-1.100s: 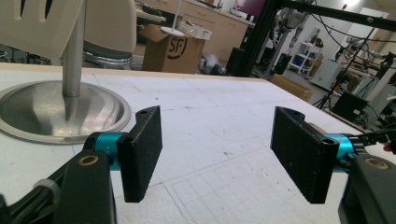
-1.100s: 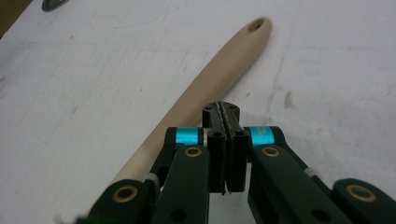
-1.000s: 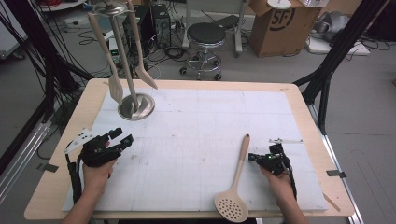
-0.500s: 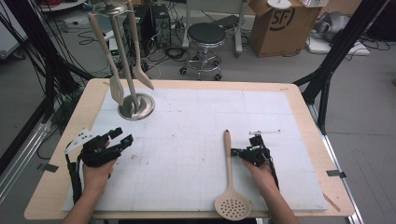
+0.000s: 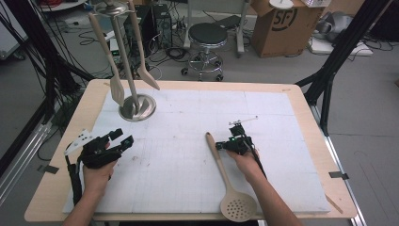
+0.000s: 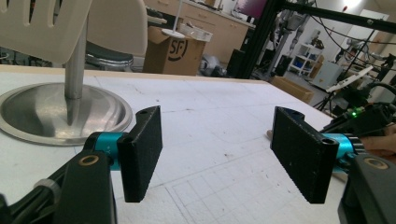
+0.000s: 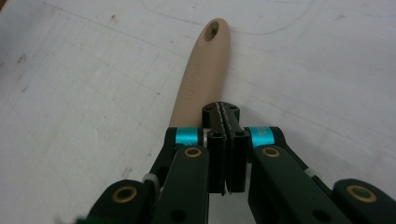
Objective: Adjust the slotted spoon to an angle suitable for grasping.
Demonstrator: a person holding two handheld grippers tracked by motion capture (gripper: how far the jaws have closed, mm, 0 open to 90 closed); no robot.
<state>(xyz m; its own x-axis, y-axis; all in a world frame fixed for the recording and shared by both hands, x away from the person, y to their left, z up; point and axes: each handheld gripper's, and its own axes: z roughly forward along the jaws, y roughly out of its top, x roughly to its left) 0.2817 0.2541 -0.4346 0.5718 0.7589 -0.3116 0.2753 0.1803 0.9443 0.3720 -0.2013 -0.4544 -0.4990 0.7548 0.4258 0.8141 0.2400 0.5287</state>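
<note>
A beige skimmer spoon lies on the white mat, its perforated head near the front edge and its handle pointing away from the person. My right gripper sits against the right side of the handle's upper part. Its jaws are shut flat on each other with nothing between them, and the handle runs out just beyond and below their tips. My left gripper rests at the left of the mat, jaws wide open and empty.
A metal utensil stand with a round base stands at the back left of the mat. Two beige utensils hang from it, a slotted spatula and a turner. Beyond the table are a stool and a cardboard box.
My right gripper has slid left across the mat, and the spoon's handle end has swung left with it while the head stayed near the front edge. The left gripper has not moved.
</note>
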